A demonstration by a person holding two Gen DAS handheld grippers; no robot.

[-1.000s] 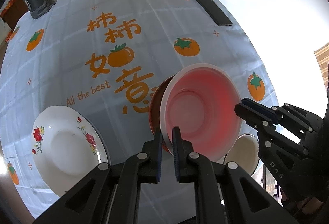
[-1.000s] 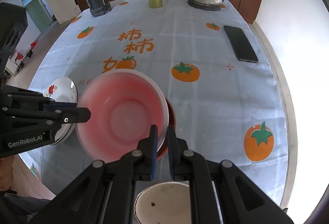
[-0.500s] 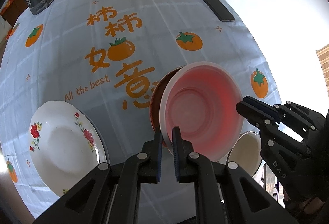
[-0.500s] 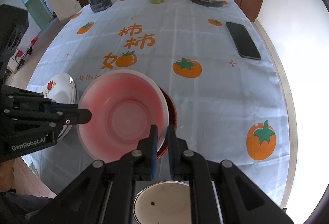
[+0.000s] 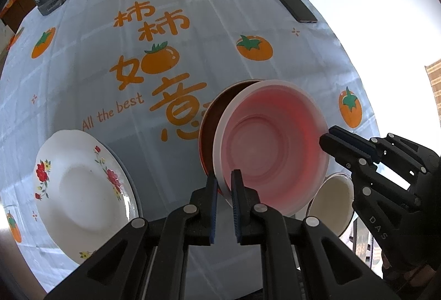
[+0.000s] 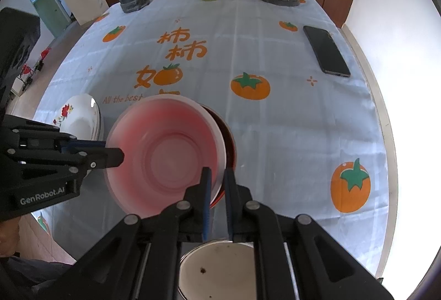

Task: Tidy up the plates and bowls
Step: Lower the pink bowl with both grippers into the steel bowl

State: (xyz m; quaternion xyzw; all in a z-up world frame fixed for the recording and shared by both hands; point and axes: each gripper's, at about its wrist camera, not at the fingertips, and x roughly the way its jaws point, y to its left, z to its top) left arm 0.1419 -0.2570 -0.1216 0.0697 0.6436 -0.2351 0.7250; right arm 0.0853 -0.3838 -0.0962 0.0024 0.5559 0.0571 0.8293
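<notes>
Tablecloth (image 6: 275,57) with orange persimmons under both my grippers, and a pink bowl (image 5: 270,151) held between them.

My left gripper (image 5: 223,184) pinches the pink bowl's near rim; my right gripper (image 6: 217,181) pinches the opposite rim, so the bowl hangs tilted just over a brown bowl (image 5: 212,118). From the pink bowl: a floral plate (image 5: 80,189) lies well to the left, a small cream bowl (image 6: 217,269) near the table edge just beside it, a phone (image 6: 326,51) far beyond to the right.
</notes>
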